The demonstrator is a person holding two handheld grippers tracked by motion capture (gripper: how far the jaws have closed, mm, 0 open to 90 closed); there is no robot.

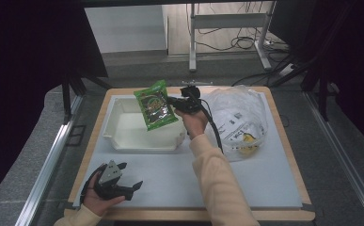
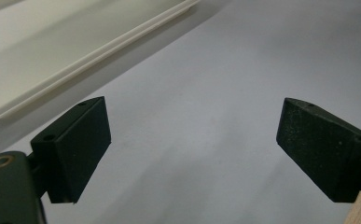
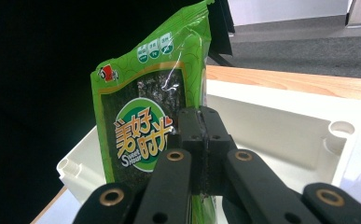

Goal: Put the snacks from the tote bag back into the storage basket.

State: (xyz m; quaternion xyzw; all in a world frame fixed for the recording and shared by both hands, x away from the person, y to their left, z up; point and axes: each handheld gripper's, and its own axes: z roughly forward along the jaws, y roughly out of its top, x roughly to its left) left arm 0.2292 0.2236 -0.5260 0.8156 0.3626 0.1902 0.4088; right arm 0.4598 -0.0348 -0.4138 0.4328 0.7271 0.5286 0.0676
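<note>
Green foil seaweed snack packet (image 1: 155, 104) is pinched at its edge in my right gripper (image 1: 174, 101) — jaws clamped tight on it, packet held upright above the shallow white plastic tray (image 1: 123, 136). My left gripper (image 1: 131, 187) rests low on the grey mat (image 1: 259, 174) near the table's front edge — jaws spread wide, nothing between them.

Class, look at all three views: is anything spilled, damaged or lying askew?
Nothing stands out. The green packet hangs tilted over the white tray, but the right hand-held gripper is pinching it. The clear bag lies crumpled, nothing spilled.
</note>
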